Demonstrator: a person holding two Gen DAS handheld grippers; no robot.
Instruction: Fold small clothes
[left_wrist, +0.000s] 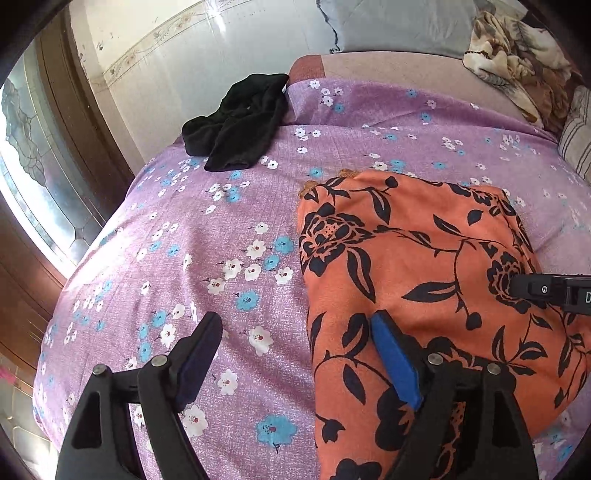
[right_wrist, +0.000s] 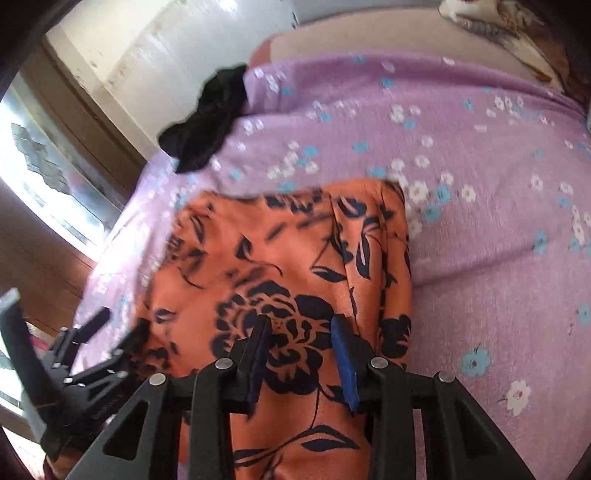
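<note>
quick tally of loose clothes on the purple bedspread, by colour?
Orange with black floral print: 1, the folded orange garment, lying near the claws.
Black: 1, the crumpled black garment, at the far edge of the purple bedspread by the wall.
Total: 2.
The patterned blanket and pillow at the head of the bed are not counted.

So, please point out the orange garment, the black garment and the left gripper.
orange garment (left_wrist: 424, 258): left wrist view, on the middle of its flower print.
black garment (left_wrist: 240, 125): left wrist view, on its crumpled middle.
left gripper (left_wrist: 295, 321): left wrist view, midway between its fingertips.
</note>
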